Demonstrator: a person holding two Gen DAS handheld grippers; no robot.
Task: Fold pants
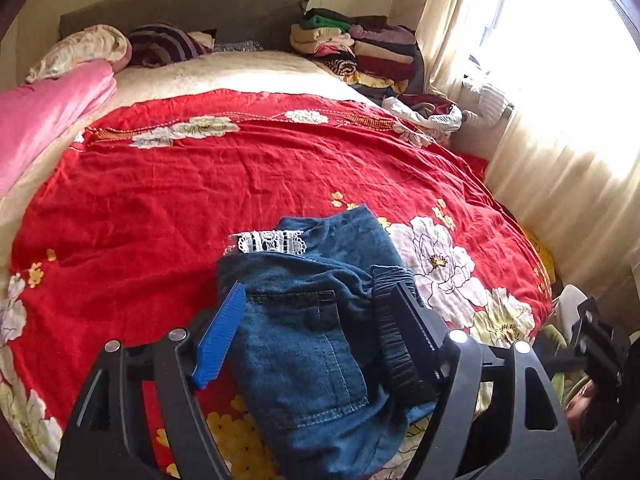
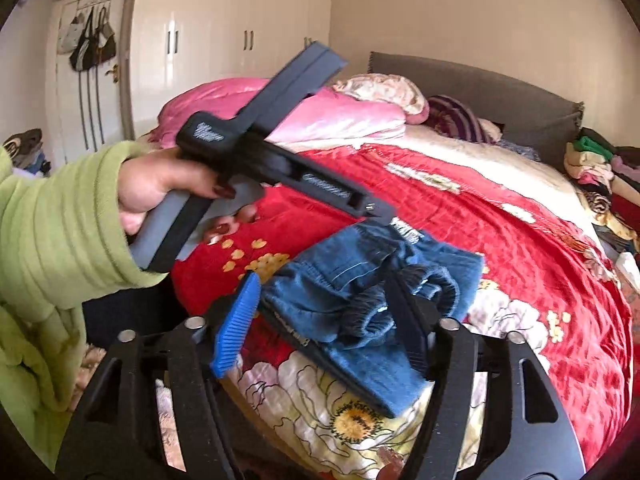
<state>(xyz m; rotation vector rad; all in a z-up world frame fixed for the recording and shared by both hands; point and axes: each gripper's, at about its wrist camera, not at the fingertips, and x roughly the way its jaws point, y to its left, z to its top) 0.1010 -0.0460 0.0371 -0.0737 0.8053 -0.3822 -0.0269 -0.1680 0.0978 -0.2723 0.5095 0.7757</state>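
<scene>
Denim bundle lying folded on the red spread, both claws spread wide and gripping nothing.

Blue and black fingers of the left gripper (image 1: pixel 308 340) stand apart on either side of the folded pants (image 1: pixel 316 320), pads clear of the cloth, white lace trim peeking out at twelve o'clock. From the other side, the right gripper (image 2: pixel 320 320) is likewise released, its jaws straddling the pants (image 2: pixel 372 300) without pressing them. At ten o'clock in that view, a hand (image 2: pixel 160 188) in a green sleeve (image 2: pixel 60 240) grasps the handle of the other tool above the bundle. The red floral bedspread (image 1: pixel 200 184) stretches outward; a pink quilt (image 1: pixel 44 112) sits at ten o'clock, stacked clothes (image 1: pixel 360 48) at one o'clock beside the curtain (image 1: pixel 560 160).
</scene>
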